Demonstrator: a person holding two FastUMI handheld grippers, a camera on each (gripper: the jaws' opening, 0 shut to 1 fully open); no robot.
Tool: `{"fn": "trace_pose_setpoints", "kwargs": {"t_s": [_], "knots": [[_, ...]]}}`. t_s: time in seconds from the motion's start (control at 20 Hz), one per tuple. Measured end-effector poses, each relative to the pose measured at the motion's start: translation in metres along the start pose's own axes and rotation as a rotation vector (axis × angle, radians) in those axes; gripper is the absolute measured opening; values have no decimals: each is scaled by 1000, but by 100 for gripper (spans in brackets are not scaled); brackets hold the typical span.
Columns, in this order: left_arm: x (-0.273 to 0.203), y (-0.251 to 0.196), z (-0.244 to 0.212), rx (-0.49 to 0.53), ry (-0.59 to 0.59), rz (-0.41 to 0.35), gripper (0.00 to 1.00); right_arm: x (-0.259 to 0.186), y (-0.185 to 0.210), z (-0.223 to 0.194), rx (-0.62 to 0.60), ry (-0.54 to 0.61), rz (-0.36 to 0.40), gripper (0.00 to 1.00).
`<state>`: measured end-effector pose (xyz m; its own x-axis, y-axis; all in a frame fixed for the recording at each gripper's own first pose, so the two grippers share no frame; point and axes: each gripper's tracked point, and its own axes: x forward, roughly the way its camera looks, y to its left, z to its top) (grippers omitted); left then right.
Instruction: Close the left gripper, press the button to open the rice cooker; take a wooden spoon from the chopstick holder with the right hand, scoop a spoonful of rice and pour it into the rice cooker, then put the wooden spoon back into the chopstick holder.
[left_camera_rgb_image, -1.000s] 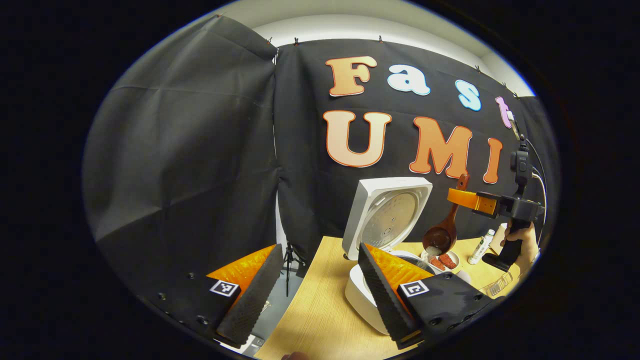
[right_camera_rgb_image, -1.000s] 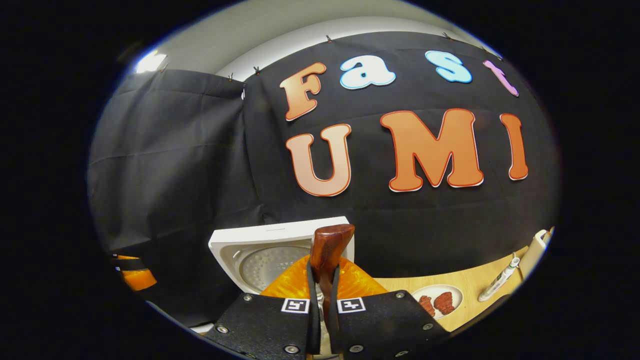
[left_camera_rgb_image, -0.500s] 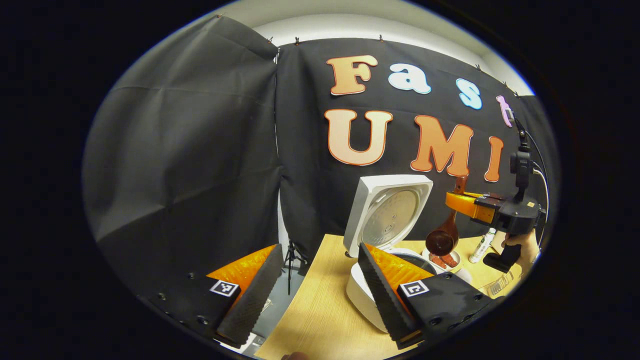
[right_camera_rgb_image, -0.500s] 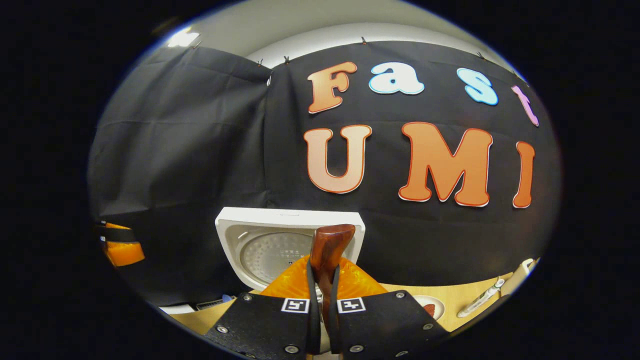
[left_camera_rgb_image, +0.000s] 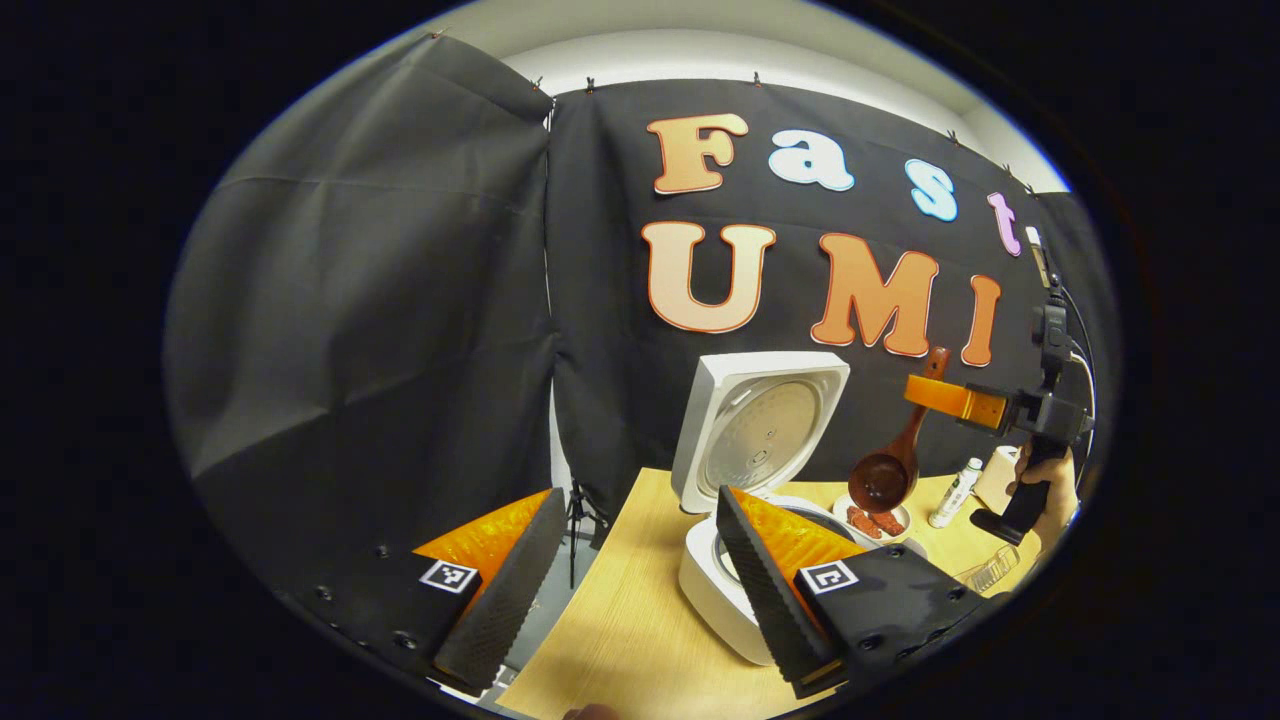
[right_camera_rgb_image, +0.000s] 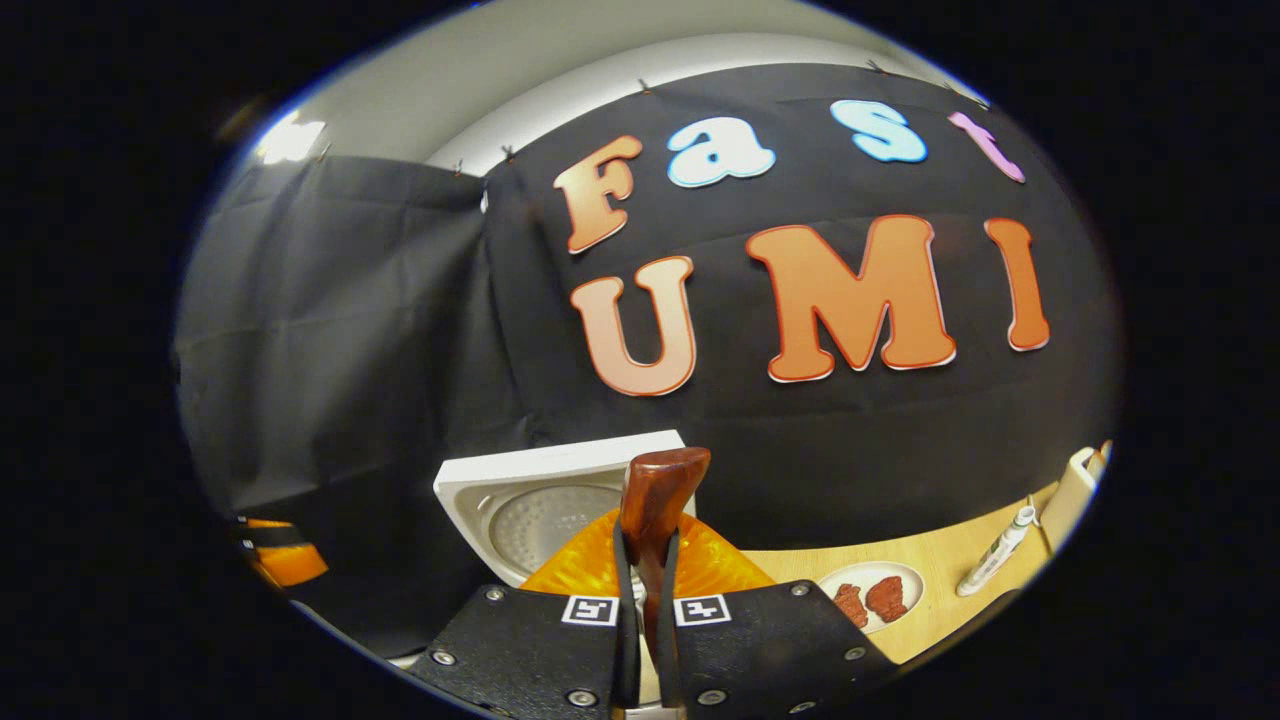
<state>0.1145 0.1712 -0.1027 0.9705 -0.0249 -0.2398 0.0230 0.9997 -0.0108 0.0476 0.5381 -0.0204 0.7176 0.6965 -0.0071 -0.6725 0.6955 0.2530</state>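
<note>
Wooden spoon (right_camera_rgb_image: 655, 520) first: my right gripper (right_camera_rgb_image: 648, 610) is clamped on its handle, both fingers pressing the shaft, with the handle end poking up past them. In the left gripper view I see that same spoon (left_camera_rgb_image: 893, 455) hanging bowl-down from the right gripper (left_camera_rgb_image: 945, 397), in the air just to the right of the rice cooker (left_camera_rgb_image: 745, 500), above the small plate (left_camera_rgb_image: 878, 520). The bowl looks empty, so I judge the pour done and the return to the chopstick holder as my step in hand; I cannot make out the holder with certainty. To do it well I keep my grip firm, carry the spoon upright and high over the plate and the small bottle (left_camera_rgb_image: 957, 492), then lower it straight in before releasing. My left gripper (left_camera_rgb_image: 635, 570) is spread wide open, holding nothing, low beside the cooker over the table (left_camera_rgb_image: 620, 640); I leave it parked there, clear of the raised lid (left_camera_rgb_image: 762, 425).
</note>
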Motion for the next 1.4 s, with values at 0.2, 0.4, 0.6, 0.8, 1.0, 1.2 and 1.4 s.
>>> {"fn": "trace_pose_setpoints", "kwargs": {"t_s": [0.2, 0.4, 0.6, 0.8, 1.0, 1.2, 1.4], "knots": [[-1, -20, 4, -2, -9, -18, 100, -31, -49, 15, 23, -26, -71, 6], [-2, -48, 7, -3, -11, -54, 100, -71, -109, 25, 39, -49, -161, 6], [-6, -74, 10, 15, -18, -76, 100, -113, -169, 25, 57, -54, -247, 6], [-10, -101, 10, 17, -21, -95, 100, -157, -222, 22, 63, -51, -331, 6], [-11, -123, 6, 17, -17, -97, 100, -202, -273, 13, 85, -44, -417, 6], [-18, -145, 5, 18, -18, -96, 100, -233, -310, -7, 120, -26, -477, 6], [-26, -156, 6, 26, -21, -77, 100, -254, -343, -40, 164, 6, -520, 6]]}}
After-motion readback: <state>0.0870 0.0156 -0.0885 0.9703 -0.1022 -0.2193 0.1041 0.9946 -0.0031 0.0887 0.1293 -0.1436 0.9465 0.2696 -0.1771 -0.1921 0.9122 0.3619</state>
